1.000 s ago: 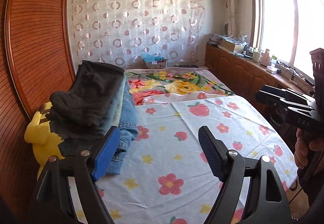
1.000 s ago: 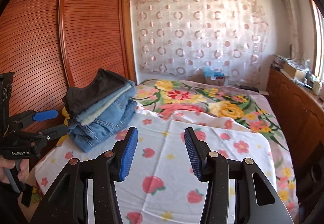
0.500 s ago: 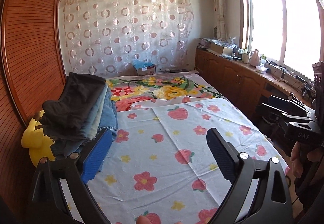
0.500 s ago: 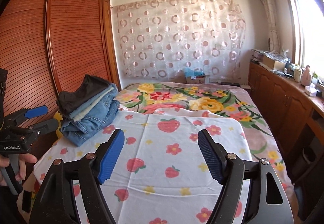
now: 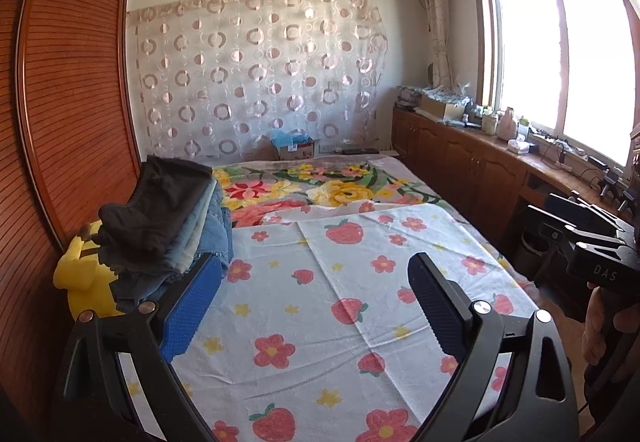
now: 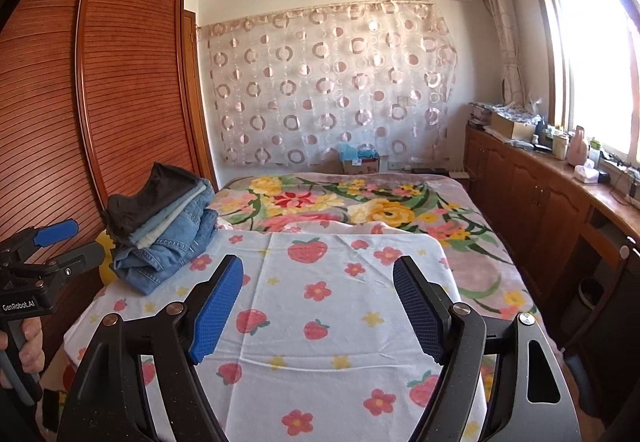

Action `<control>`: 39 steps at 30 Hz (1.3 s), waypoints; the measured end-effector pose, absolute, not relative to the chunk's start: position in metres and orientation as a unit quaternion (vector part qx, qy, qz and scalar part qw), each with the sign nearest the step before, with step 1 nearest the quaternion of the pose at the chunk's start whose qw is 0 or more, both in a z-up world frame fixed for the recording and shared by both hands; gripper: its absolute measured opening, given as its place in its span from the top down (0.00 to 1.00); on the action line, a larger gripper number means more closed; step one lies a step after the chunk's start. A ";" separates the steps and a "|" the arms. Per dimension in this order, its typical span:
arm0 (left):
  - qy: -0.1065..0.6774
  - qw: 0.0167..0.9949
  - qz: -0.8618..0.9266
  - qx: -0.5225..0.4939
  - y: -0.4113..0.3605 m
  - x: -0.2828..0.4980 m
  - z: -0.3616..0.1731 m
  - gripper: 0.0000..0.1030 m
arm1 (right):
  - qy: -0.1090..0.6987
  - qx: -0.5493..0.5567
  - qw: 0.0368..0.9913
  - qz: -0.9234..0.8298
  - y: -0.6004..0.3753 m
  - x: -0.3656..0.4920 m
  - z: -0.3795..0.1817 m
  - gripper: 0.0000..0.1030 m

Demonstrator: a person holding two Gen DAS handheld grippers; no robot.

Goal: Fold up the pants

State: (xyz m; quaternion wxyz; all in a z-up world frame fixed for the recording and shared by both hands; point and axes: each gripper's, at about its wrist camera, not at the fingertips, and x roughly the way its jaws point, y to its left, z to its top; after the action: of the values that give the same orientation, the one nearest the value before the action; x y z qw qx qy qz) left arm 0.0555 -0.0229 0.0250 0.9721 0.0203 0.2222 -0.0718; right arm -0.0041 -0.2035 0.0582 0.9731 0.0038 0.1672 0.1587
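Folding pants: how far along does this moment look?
Done: folded pants sit in a stack at the bed's left edge. In hand: nothing; the left gripper and right gripper are open and empty. Left: no unfolded pants show on the strawberry sheet.

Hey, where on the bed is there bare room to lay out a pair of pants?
The strawberry sheet is bare from the stack of folded pants at its left edge across to its right edge, and back to the floral blanket, itself bare too. The left edge is crowded: the stack sits beside a yellow plush toy against the wardrobe.
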 end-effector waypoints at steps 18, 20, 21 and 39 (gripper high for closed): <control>0.204 0.978 -0.037 0.025 -0.018 0.030 0.040 0.08 | 0.133 0.009 0.979 0.153 -0.214 -0.030 0.056 0.23; 0.206 0.978 -0.034 0.023 -0.016 0.030 0.040 0.08 | 0.131 0.007 0.979 0.154 -0.212 -0.030 0.053 0.23; 0.207 0.978 -0.033 0.023 -0.015 0.030 0.039 0.08 | 0.131 0.006 0.979 0.154 -0.212 -0.030 0.052 0.23; 0.210 0.977 -0.032 0.022 -0.013 0.031 0.036 0.08 | 0.133 0.002 0.979 0.155 -0.215 -0.025 0.047 0.23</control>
State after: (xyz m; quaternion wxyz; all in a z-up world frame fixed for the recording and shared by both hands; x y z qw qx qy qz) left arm 0.0315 -0.0127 0.0365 0.9770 0.0221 0.2099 -0.0317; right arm -0.0248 -0.2154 0.0470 0.9788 0.0017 0.1334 0.1553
